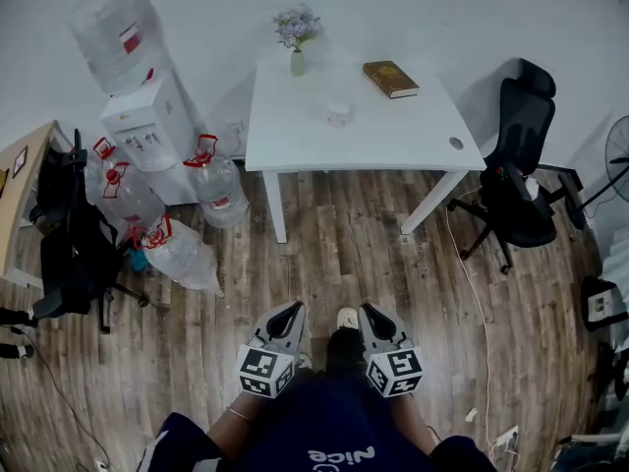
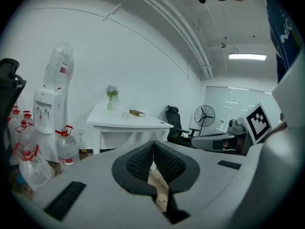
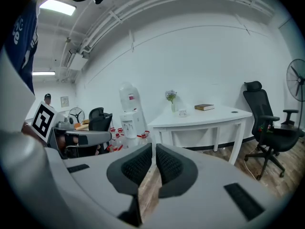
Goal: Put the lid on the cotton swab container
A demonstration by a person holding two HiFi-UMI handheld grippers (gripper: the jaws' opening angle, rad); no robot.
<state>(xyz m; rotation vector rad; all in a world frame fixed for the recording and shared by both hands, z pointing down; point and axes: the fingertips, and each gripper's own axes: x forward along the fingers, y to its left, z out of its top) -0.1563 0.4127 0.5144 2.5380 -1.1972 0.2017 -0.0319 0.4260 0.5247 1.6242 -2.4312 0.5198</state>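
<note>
You haven't begun. The left gripper [image 1: 292,310] and right gripper [image 1: 368,310], at bottom centre, are closed on nothing. The cotton swab container [image 1: 337,114] stands upper centre on the white table [image 1: 393,138]. Step closer first.

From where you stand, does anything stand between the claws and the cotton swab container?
Nothing visible does. Wooden floor lies between the left claw, the right claw and the table where the container stands.

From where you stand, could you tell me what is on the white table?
A vase of flowers, a brown book and a small clear container; its contents cannot be made out.
</note>
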